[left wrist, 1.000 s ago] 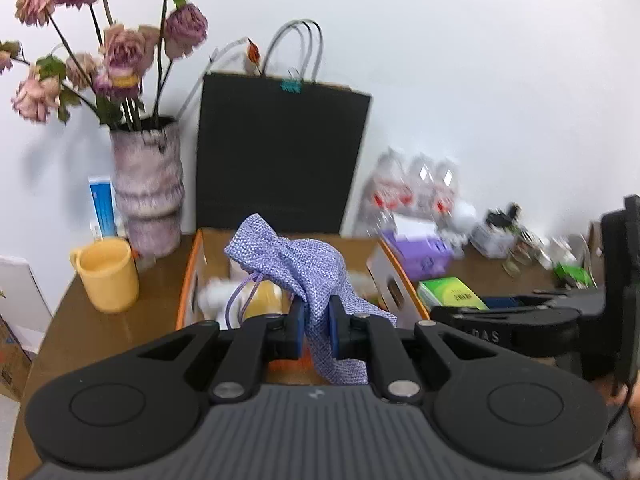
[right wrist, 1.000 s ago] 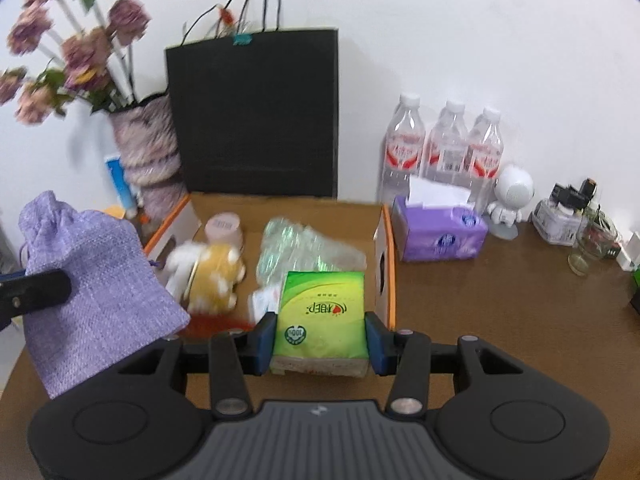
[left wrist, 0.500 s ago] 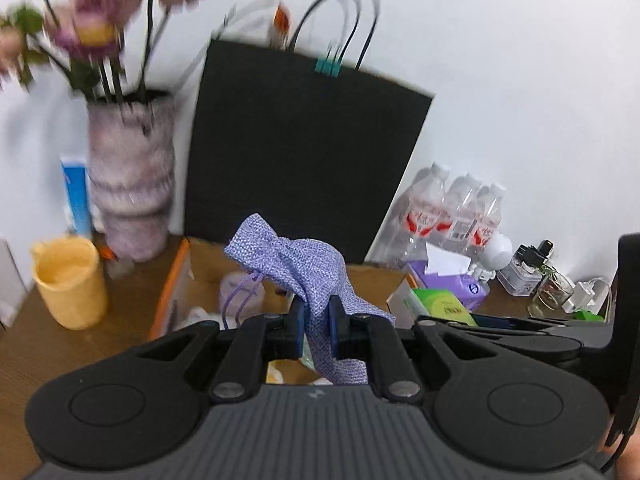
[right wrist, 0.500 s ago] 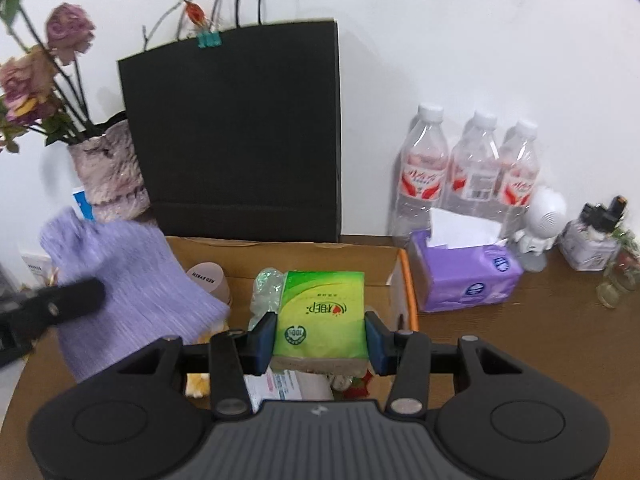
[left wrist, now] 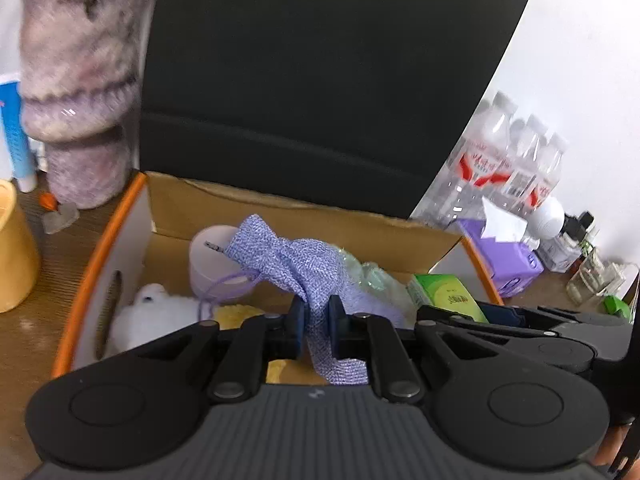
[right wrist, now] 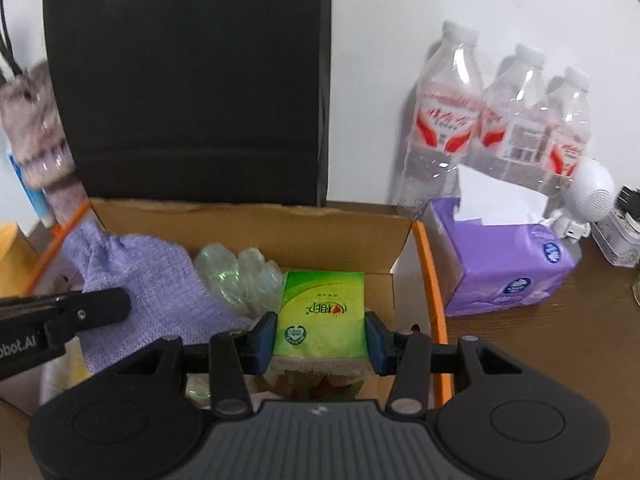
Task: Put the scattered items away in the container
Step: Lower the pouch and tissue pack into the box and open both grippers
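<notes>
My left gripper (left wrist: 316,320) is shut on a purple woven drawstring pouch (left wrist: 288,256), which hangs over the open cardboard box (left wrist: 100,248) with orange edges. My right gripper (right wrist: 320,338) is shut on a green tissue pack (right wrist: 320,308), held over the box's right half, near its orange right wall (right wrist: 428,272). In the right wrist view the pouch (right wrist: 152,288) hangs at the left. Inside the box lie a pale lilac jar (left wrist: 212,256), a white and yellow plush toy (left wrist: 152,312) and a crumpled clear plastic bag (right wrist: 240,276).
A tall black paper bag (right wrist: 192,80) stands right behind the box. Left of the box are a mottled vase (left wrist: 76,92) and a yellow mug (left wrist: 12,252). To the right stand three water bottles (right wrist: 500,120), a purple tissue box (right wrist: 508,264) and a white round figure (right wrist: 592,192).
Both grippers have moved forward and down with their loads, from in front of the box to over it. The box and black bag now fill much more of both views.
</notes>
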A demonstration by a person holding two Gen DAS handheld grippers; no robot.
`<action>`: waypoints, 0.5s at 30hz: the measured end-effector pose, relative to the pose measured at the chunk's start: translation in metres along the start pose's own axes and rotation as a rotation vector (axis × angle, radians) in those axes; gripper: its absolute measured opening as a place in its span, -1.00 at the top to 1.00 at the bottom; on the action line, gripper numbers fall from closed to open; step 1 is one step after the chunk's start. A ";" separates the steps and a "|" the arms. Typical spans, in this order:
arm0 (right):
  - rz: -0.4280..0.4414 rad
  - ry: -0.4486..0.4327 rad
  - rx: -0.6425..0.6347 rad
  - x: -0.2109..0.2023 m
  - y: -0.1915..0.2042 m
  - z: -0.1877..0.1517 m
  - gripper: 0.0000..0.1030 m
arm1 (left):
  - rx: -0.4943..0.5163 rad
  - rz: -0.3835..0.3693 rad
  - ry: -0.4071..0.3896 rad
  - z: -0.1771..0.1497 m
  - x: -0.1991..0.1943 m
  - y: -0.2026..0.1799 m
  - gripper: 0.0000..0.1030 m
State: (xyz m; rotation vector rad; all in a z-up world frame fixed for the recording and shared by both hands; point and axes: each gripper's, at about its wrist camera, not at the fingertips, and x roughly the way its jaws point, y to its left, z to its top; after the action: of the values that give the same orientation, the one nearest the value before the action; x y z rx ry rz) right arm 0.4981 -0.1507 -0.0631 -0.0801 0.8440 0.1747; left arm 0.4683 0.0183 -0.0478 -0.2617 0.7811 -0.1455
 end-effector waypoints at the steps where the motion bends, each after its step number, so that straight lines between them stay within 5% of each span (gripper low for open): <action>1: -0.002 0.005 -0.010 0.006 0.000 -0.001 0.13 | -0.002 -0.005 0.006 -0.001 0.005 0.002 0.75; 5: -0.010 0.019 -0.026 0.019 0.001 -0.001 0.10 | -0.008 -0.009 0.023 -0.002 0.016 0.007 0.67; 7: -0.009 0.020 -0.031 0.022 0.002 -0.002 -0.01 | -0.002 -0.005 0.009 0.000 0.012 0.008 0.30; 13: 0.024 -0.013 -0.016 0.014 0.002 0.000 -0.68 | 0.007 0.012 -0.013 0.003 0.002 0.010 -0.18; 15: 0.030 -0.030 -0.025 0.008 0.004 0.001 -0.76 | 0.014 0.026 -0.022 0.004 -0.001 0.008 -0.29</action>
State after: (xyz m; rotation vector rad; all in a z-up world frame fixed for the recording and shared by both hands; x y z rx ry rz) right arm 0.5035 -0.1453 -0.0682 -0.0881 0.8139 0.2140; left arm 0.4706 0.0268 -0.0471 -0.2397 0.7614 -0.1238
